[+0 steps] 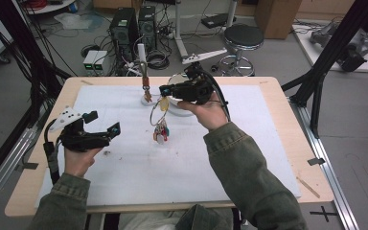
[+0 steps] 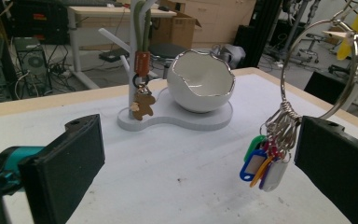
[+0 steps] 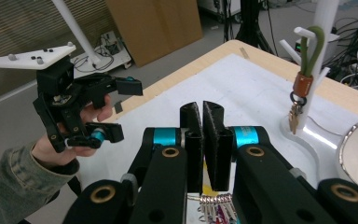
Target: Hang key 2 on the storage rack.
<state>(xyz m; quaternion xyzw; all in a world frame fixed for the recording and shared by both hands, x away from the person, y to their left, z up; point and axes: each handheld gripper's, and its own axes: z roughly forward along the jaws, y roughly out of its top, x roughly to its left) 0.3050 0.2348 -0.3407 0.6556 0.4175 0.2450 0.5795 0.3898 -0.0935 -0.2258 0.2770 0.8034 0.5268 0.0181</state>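
My right gripper (image 1: 165,90) is raised just beside the white bowl (image 1: 181,108), jaws pressed tight on the big key ring (image 1: 157,114), so the bunch of keys (image 1: 161,132) dangles below it over the mat. My left gripper (image 1: 104,123) sits well off to the bowl's left, jaws spread wide and holding nothing, forearm resting low. The left gripper view shows coloured tags (image 2: 261,163) on the keys and a small keychain (image 2: 142,105) on the white stand (image 2: 137,46) beside the bowl.
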